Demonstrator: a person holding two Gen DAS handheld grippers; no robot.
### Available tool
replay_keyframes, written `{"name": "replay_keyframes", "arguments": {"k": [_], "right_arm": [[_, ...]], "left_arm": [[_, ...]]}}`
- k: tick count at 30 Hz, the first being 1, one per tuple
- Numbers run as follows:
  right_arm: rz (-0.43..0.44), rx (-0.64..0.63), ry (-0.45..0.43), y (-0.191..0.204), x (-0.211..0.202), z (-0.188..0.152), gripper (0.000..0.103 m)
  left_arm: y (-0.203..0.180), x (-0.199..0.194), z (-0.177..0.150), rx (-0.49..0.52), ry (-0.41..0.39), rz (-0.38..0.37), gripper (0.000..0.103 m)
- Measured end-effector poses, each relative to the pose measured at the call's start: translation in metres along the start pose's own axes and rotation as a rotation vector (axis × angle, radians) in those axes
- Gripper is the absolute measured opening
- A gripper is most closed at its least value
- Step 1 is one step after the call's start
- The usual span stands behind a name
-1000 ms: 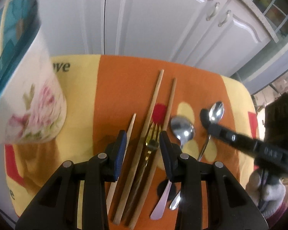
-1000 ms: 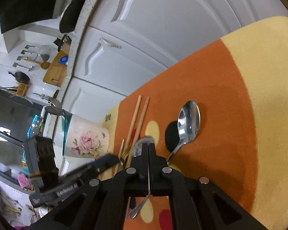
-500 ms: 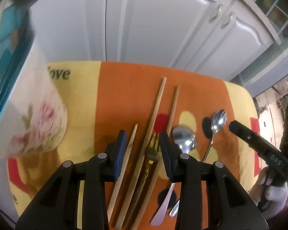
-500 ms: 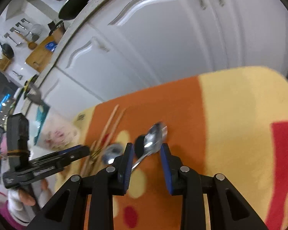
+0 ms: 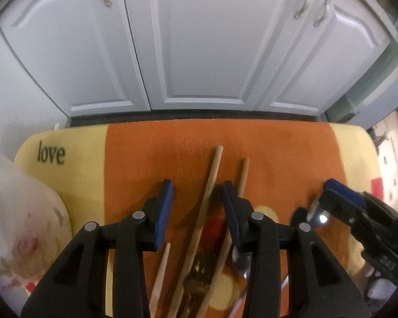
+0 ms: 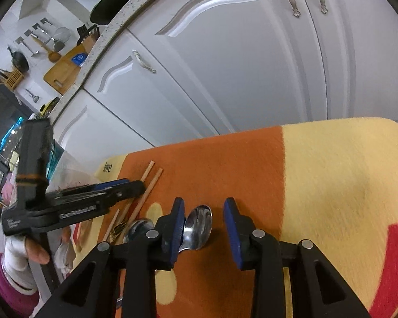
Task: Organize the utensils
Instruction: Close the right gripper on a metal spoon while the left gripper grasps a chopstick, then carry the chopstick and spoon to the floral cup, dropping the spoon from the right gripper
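Several utensils lie on an orange and yellow mat [image 5: 265,143]. My left gripper [image 5: 196,209] is open, pointing steeply down, and a long wooden chopstick [image 5: 212,182] lies between its fingers, untouched. A second chopstick [image 5: 243,175] runs just right of it and a shorter one [image 5: 160,273] lies lower left. A dark fork [image 5: 199,265] and a steel spoon [image 5: 241,262] show beneath the gripper. My right gripper [image 6: 205,225] is open over another steel spoon [image 6: 200,224], whose bowl lies on the mat close to the left pad. The left gripper [image 6: 127,185] shows here from the side.
A floral cup [image 5: 21,225] stands at the mat's left edge. White cabinet doors [image 5: 199,39] rise just behind the mat. A second spoon bowl [image 6: 138,229] and the fork [image 6: 119,228] lie left of my right gripper. A gloved hand [image 6: 21,254] holds the left gripper.
The right gripper went from shut to open and rolled, with the spoon bowl now between its fingers. The left gripper moved forward along the chopsticks toward the cabinets; the cup slid to the frame's left edge.
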State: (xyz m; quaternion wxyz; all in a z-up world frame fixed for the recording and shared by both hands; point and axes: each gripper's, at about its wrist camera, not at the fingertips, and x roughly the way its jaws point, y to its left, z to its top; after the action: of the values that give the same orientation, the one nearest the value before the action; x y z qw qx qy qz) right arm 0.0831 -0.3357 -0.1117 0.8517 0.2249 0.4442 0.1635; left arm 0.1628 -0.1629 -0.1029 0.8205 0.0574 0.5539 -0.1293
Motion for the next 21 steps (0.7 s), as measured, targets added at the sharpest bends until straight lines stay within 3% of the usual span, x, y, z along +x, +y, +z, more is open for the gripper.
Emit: {"name": "replay_keyframes", "arguments": {"k": [5,7,8,9,11,17,21], "right_arm": [[-0.001,-0.021,0.006,0.002,0.000,-0.001,0.031],[-0.003,-0.030,0.014,0.005,-0.001,-0.003,0.031],[-0.005,-0.040,0.018,0.006,-0.002,-0.005,0.026],[-0.010,-0.054,0.024,0.007,-0.001,-0.006,0.015],[-0.030,-0.069,0.035,0.009,0.001,-0.008,0.005],[-0.019,-0.085,-0.037,0.024,-0.028,-0.006,0.003],[-0.016,-0.115,-0.073,0.037,-0.052,-0.008,0.003]], "left_arm": [[-0.007,0.003,0.005,0.006,0.008,0.034,0.037],[-0.009,0.002,0.004,0.021,-0.002,0.025,0.027],[-0.010,0.001,0.002,0.032,-0.006,0.019,0.010],[-0.011,0.000,0.000,0.046,-0.005,0.009,0.007],[-0.013,-0.004,-0.004,0.039,-0.002,-0.018,0.006],[0.015,-0.044,-0.021,-0.062,-0.029,-0.178,0.005],[0.028,-0.068,-0.029,-0.097,-0.057,-0.208,0.004]]}}
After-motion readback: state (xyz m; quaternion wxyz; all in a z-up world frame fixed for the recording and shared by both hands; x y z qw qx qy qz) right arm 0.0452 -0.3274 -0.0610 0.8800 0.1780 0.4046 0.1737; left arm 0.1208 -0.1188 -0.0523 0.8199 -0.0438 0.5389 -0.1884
